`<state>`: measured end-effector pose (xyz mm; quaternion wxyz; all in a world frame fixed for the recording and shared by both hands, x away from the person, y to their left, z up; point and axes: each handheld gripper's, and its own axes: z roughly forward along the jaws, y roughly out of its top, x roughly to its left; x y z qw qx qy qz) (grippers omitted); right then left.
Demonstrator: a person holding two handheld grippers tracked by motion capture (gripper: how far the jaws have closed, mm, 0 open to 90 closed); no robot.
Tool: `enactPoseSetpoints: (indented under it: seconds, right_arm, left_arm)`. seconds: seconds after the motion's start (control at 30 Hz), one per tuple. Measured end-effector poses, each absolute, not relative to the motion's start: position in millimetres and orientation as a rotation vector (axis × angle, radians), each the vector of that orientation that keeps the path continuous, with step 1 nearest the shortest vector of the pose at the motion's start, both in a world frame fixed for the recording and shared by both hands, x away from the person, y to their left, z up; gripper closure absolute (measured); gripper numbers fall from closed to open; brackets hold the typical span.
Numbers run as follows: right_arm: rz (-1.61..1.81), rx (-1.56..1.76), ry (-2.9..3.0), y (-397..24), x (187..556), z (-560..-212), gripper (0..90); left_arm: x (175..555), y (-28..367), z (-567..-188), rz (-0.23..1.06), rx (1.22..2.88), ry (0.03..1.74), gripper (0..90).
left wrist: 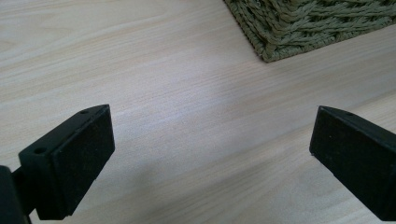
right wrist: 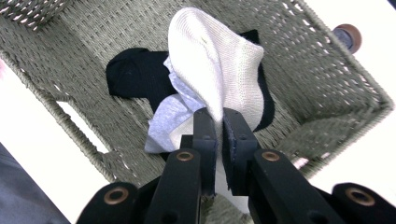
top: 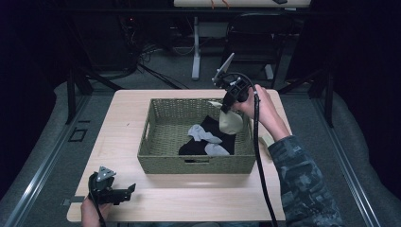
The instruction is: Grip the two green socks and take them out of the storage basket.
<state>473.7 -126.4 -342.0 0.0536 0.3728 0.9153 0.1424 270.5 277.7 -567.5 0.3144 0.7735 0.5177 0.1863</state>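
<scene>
Pinching the cream sock point(right wrist: 215, 65) at its edge, we hold it in our right gripper point(top: 229, 105) above the woven basket point(top: 161, 161), jaws nearly together on the thin fabric. It hangs limp and folded, so we judge it light, soft and floppy; a grip on a bunched fold near the cuff should hold better than a single layer, which could slide out. Below it in the basket lie a grey sock point(right wrist: 166, 119) and a black sock point(right wrist: 135, 72). Our left gripper point(top: 124, 193) rests on the table point(left wrist: 187, 93) near the basket's corner, jaws wide and empty.
</scene>
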Motion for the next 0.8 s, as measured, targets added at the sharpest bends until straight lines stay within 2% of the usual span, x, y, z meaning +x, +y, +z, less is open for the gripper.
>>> enactPoseSetpoints:
  seconds: [0.27,0.8]
  right_arm:
    - [0.439,1.159,2.739,-144.0,470.3,-325.0,85.0]
    - [0.453,1.306,2.626,-220.0,458.4,-310.3,84.4]
  left_arm:
    - [270.4,277.8,-567.6,0.489,2.036,1.363,0.0]
    - [270.7,277.6,-567.4,0.489,2.041,1.367,0.0]
